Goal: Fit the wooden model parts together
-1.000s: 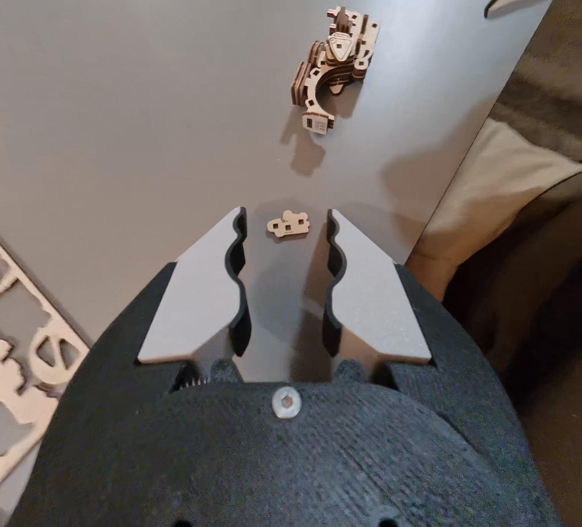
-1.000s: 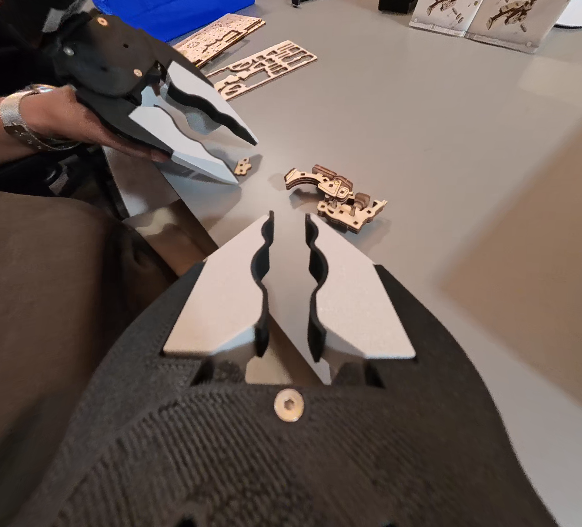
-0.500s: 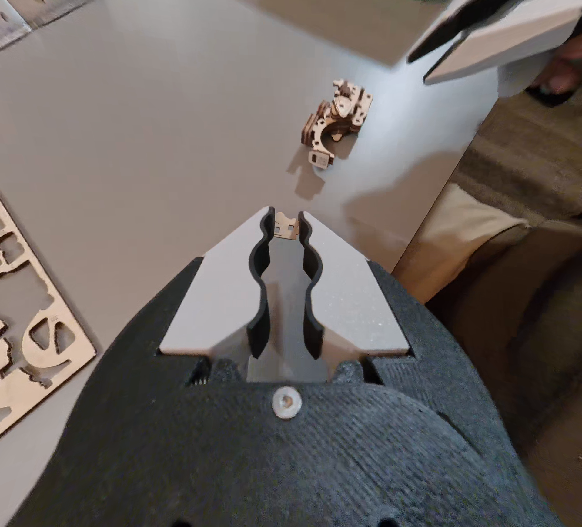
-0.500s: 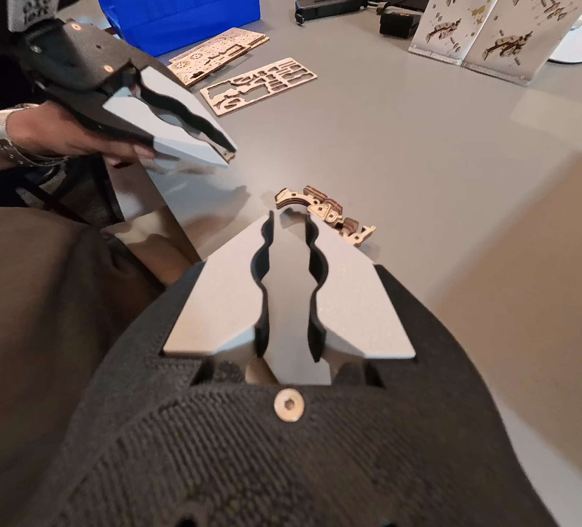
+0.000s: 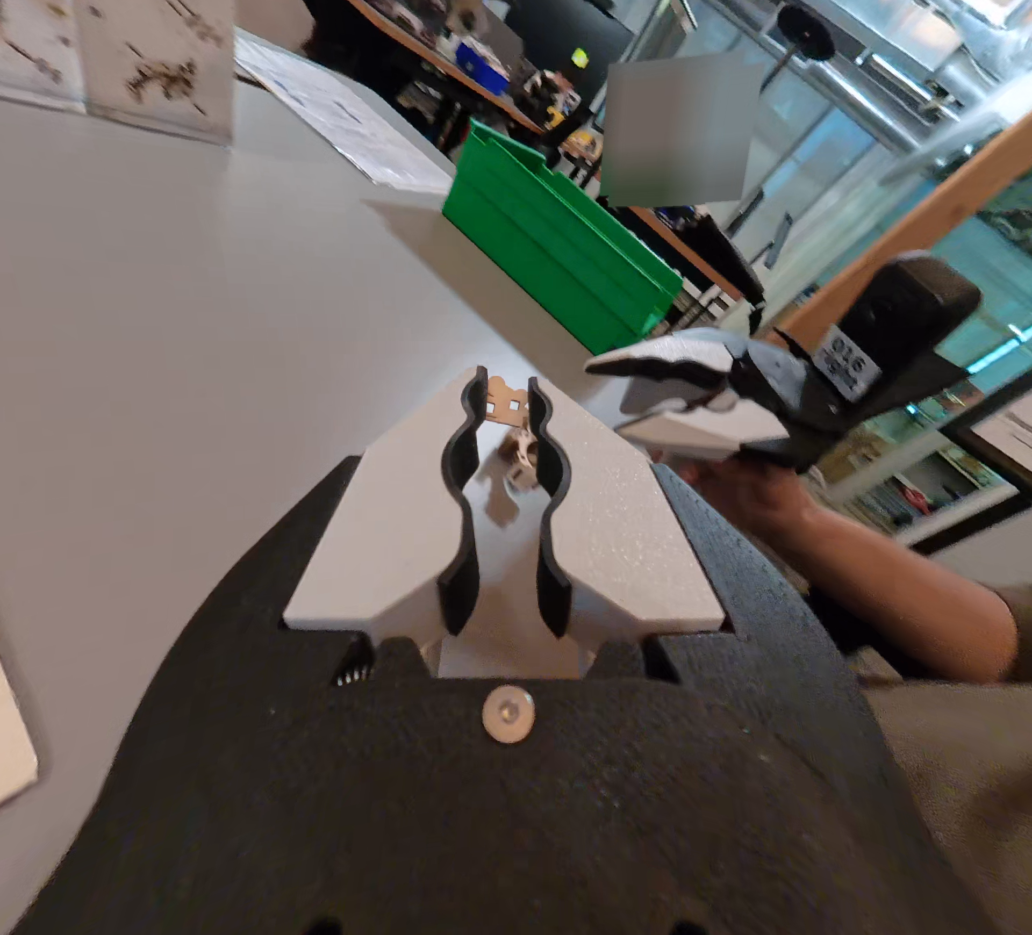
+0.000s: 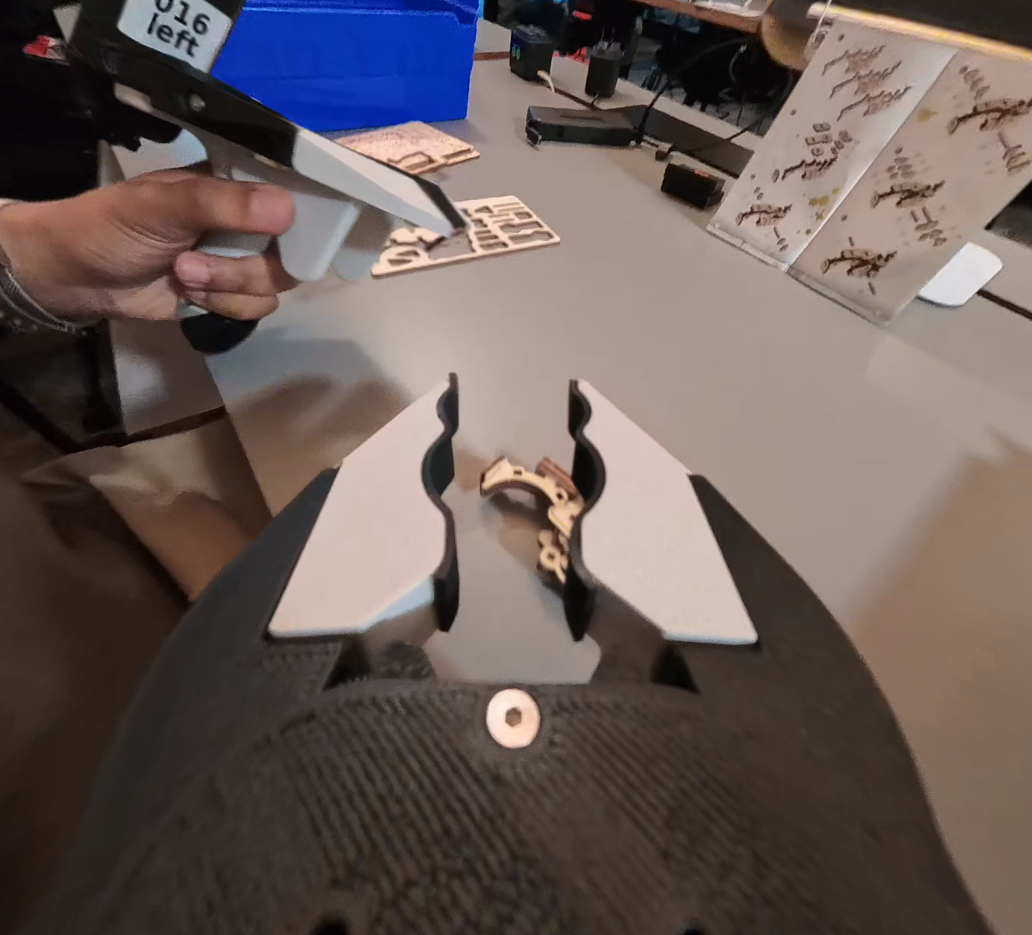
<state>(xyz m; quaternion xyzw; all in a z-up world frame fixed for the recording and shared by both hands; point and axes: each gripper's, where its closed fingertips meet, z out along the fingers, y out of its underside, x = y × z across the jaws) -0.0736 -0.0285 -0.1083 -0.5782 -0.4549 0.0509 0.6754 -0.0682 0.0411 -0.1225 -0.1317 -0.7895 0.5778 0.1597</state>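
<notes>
My left gripper (image 5: 505,384) is shut on a small flat wooden piece (image 5: 507,404) with square holes and holds it at the fingertips, lifted above the grey table (image 6: 698,350). The left gripper also shows in the right wrist view (image 6: 449,226), raised in a hand. The part-built wooden model (image 6: 539,486) lies on the table between the fingers of my open right gripper (image 6: 514,386), closer to the right finger; I cannot tell if it touches. It also shows in the left wrist view (image 5: 522,453), below the held piece. The right gripper (image 5: 603,395) hangs just right of it.
Two laser-cut wooden sheets (image 6: 502,232) (image 6: 413,149) lie at the far left. A blue bin (image 6: 357,54) stands behind them, and a green bin (image 5: 558,244) on the right. Standing instruction cards (image 6: 871,182) and black devices (image 6: 581,124) are at the back. The table edge runs along the near left. Some 8 cm of space lies between my two pairs of fingers.
My left gripper closed on the small piece, lifted it off the table and tilted up. My right gripper moved forward over the wooden model and opened wider around it.
</notes>
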